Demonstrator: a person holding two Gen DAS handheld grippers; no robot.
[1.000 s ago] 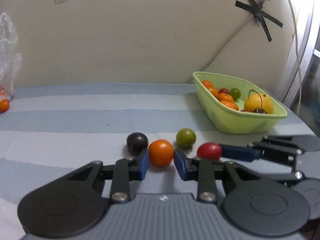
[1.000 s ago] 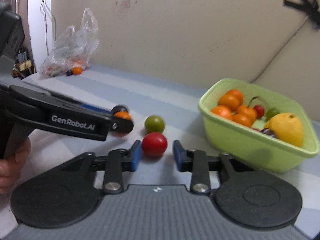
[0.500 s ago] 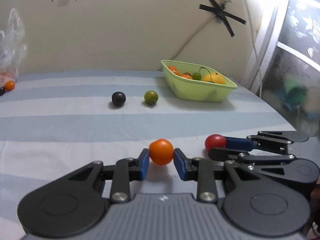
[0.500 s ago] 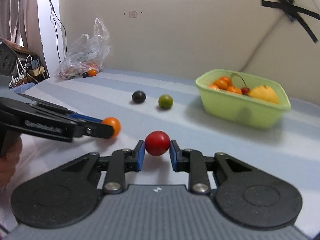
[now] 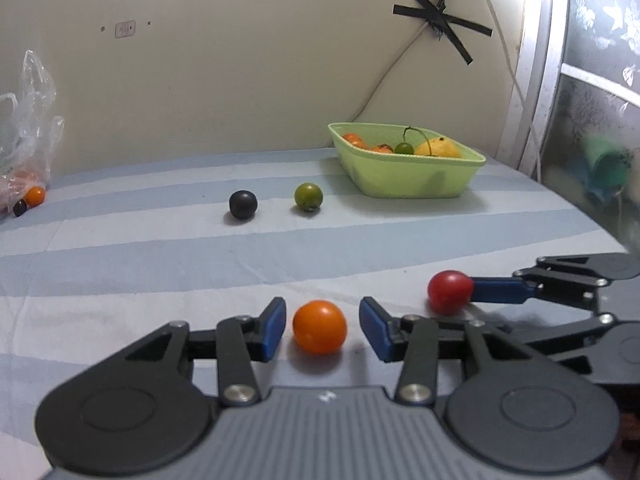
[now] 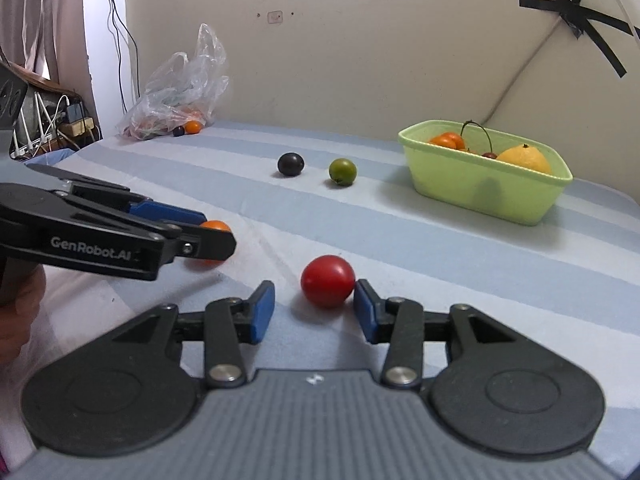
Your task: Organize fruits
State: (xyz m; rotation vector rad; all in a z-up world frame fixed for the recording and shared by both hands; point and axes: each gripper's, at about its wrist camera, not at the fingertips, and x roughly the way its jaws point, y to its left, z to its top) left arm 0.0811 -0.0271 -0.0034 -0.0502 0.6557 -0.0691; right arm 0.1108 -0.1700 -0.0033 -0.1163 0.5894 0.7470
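A striped blue and white cloth (image 5: pixel 120 248) covers a flat surface against a cream wall. At far left a clear plastic bag (image 6: pixel 180 88) lies by the wall, with a small orange fruit (image 6: pixel 193 126) and a small dark one just beside it.

Nearest the viewer, the left gripper (image 5: pixel 322 326) has just been opening. Its blue pads stand apart, and an orange fruit (image 5: pixel 319 326) rests on the cloth between them with a gap on each side. In the right wrist view the same gripper (image 6: pixel 208 236) reaches in from the left and hides most of that fruit; the edge of a hand (image 6: pixel 20 312) shows behind it.

Further back, near the middle of the cloth, a black fruit (image 5: pixel 243 205) and a green fruit (image 5: pixel 308 196) sit near each other, untouched.

To the right, the right gripper (image 6: pixel 314 312) has also just been opening. A red fruit (image 6: pixel 328 280) lies on the cloth between its pads, clear of the left pad and close against or touching the right pad (image 6: pixel 364 314); no grip shows.

At far right, near the wall, a light green basket (image 5: pixel 416 184) holds several orange fruits, a green one, a stemmed cherry and a large yellow fruit (image 5: pixel 438 148). It is well apart from both grippers.
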